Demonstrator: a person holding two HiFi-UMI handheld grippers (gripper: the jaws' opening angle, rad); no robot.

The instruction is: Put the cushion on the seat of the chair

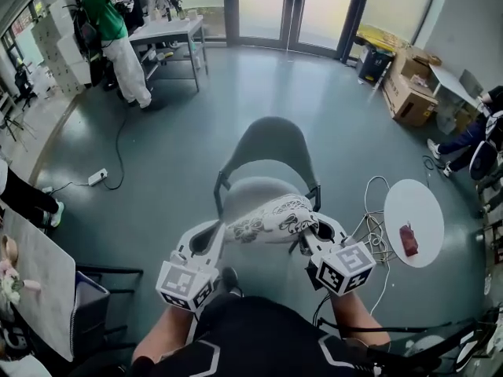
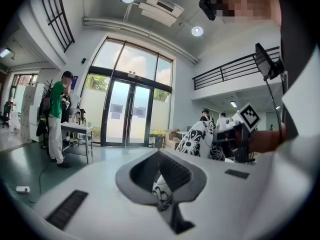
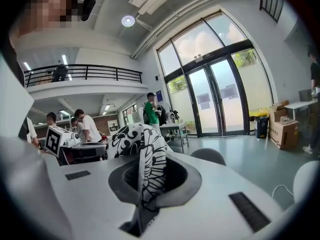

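Note:
A white cushion (image 1: 271,218) with a black floral print hangs between my two grippers, just above the front of the grey chair's seat (image 1: 255,191). My left gripper (image 1: 211,239) is shut on the cushion's left edge; in the left gripper view a fold of the cushion (image 2: 161,193) sits pinched in the jaws. On the other side, my right gripper (image 1: 313,232) is shut on the right edge, and the printed fabric (image 3: 148,176) fills its jaws in the right gripper view. The chair's curved backrest (image 1: 272,141) faces away from me.
A small round white table (image 1: 414,210) with a red object (image 1: 409,239) stands to the right, cables on the floor beside it. Cardboard boxes (image 1: 409,93) lie at the far right. A person in green (image 1: 110,30) stands by a table (image 1: 169,31) at the far left.

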